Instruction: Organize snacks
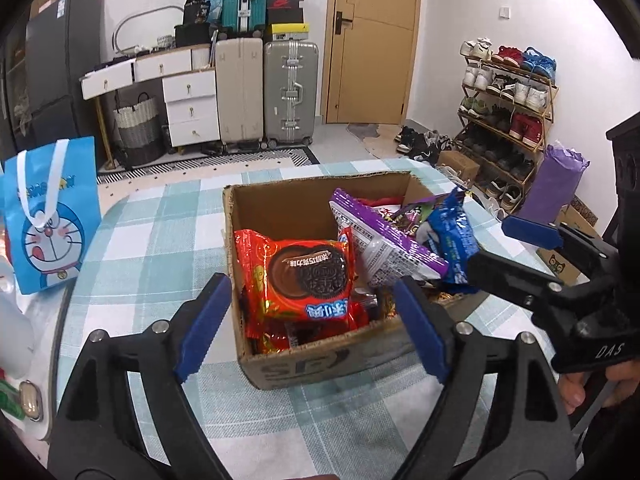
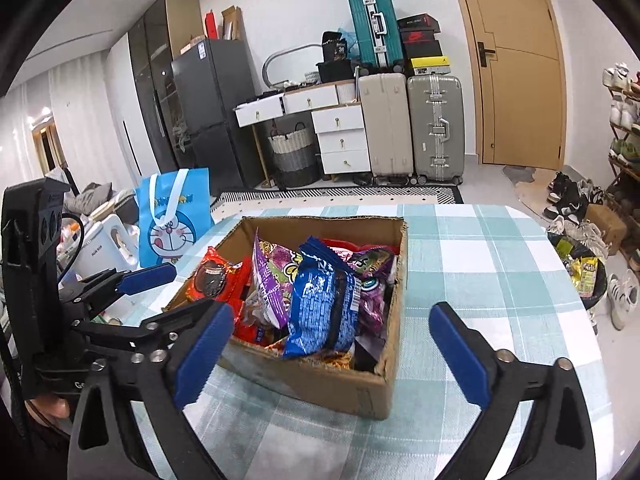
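Observation:
An open cardboard box (image 1: 320, 364) (image 2: 340, 384) stands on the checked tablecloth, filled with snack packs. A red cookie pack (image 1: 304, 276) (image 2: 216, 276) leans at its left side. A purple pack (image 1: 384, 240) (image 2: 272, 280) and a blue pack (image 1: 452, 228) (image 2: 320, 304) stand tilted further right. My left gripper (image 1: 312, 320) (image 2: 172, 292) is open over the box's near left corner, its pads clear of the red pack. My right gripper (image 2: 332, 344) (image 1: 508, 248) is wide open at the box's near right side, touching nothing.
A blue cartoon gift bag (image 1: 48, 216) (image 2: 176, 216) stands at the table's left edge, beside a white appliance (image 2: 104, 240). Right of the box the tablecloth (image 2: 480, 260) is bare. A low stool with yellow snack packets (image 2: 584, 272) sits past the table's right edge.

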`<state>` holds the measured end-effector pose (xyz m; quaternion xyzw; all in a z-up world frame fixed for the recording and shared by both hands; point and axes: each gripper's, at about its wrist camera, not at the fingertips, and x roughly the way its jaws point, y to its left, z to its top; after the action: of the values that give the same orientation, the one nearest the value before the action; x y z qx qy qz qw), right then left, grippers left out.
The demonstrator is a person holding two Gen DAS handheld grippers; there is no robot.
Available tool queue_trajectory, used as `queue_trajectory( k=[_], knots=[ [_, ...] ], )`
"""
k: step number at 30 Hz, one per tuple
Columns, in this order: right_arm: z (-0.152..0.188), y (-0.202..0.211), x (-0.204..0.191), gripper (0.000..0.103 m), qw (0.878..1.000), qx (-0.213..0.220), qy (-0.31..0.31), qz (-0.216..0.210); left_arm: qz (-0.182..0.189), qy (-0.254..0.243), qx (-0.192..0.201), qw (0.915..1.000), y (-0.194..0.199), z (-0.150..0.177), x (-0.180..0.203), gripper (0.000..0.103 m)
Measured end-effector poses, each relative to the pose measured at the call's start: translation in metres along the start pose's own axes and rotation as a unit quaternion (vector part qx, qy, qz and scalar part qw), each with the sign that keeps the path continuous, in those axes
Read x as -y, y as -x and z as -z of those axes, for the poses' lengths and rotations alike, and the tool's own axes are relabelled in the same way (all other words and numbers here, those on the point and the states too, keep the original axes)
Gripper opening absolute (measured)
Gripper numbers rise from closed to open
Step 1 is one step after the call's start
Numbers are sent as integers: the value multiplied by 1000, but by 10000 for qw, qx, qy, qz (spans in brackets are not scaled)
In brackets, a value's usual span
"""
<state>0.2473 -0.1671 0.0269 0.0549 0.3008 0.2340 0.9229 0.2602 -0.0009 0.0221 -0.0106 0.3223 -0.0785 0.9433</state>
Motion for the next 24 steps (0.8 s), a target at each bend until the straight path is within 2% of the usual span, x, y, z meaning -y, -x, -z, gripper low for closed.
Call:
queue_trajectory(
  k=[4, 6, 7, 15, 24],
  knots=[
    [8, 16, 0, 102, 9997, 184, -36, -148, -24, 10, 115, 9999, 20, 8, 0, 88],
    [11, 22, -1, 102, 9995, 253, -30, -190, -81, 40, 196, 9998, 31, 11, 0, 100],
    [13, 25, -2, 102, 9993, 301, -17, -203, -103, 60, 240, 9996, 36, 14, 0, 103],
    [26, 46, -11, 102, 9978, 606, 108, -248, -190, 269, 514, 9981, 68, 39, -12, 102],
    [55, 57, -18, 103, 9959, 856, 280, -126, -306, 203, 608, 9975, 87, 67, -15, 102]
  ],
)
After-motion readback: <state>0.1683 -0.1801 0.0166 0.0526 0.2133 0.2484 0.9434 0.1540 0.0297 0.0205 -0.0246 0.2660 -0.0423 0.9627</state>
